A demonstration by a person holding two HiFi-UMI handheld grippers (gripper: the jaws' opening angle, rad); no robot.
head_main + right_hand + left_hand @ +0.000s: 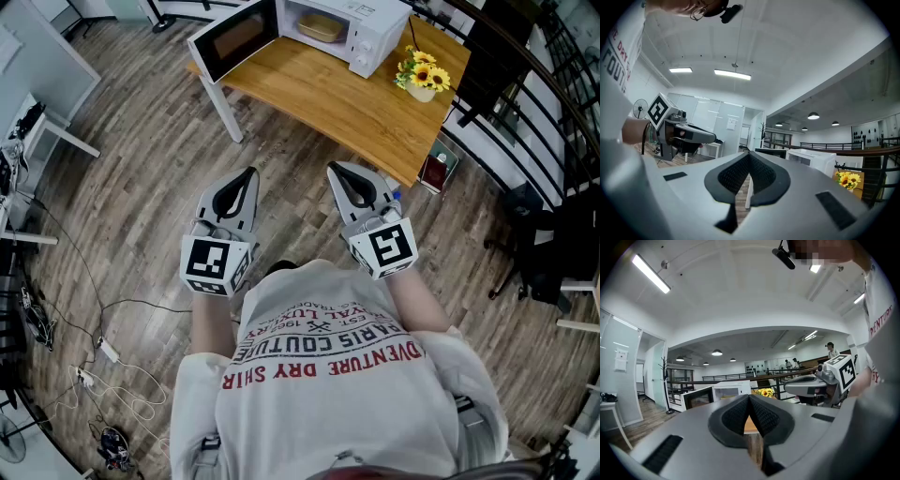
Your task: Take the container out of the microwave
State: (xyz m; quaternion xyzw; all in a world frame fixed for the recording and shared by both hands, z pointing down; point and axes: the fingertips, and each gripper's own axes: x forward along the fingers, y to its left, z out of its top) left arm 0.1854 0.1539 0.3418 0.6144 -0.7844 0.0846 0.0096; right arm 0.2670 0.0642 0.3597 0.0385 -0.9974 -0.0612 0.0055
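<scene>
Along the left edge, loose cables (105, 354) trail over the wooden floor (141, 187). The left claw (251, 172) is held out in front of the person (328, 375), over the floor and well short of the table (319, 94). Its jaws are pressed together at the tips with nothing between them. Beyond it, at the far end of the table, the microwave (370, 37) stands with its door (234, 37) swung wide open to the left. The container (321, 28) sits inside the lit cavity, a pale, shallow dish that neither claw touches. The right claw (334, 169) is level with the left one and near it, close to the table's front edge but not over it. Its jaws are likewise closed tight and empty. Further right, a small pot of sunflowers (424, 75) stands on the table just beside the microwave. A dark railing (548, 89) curves behind the table on that side.
</scene>
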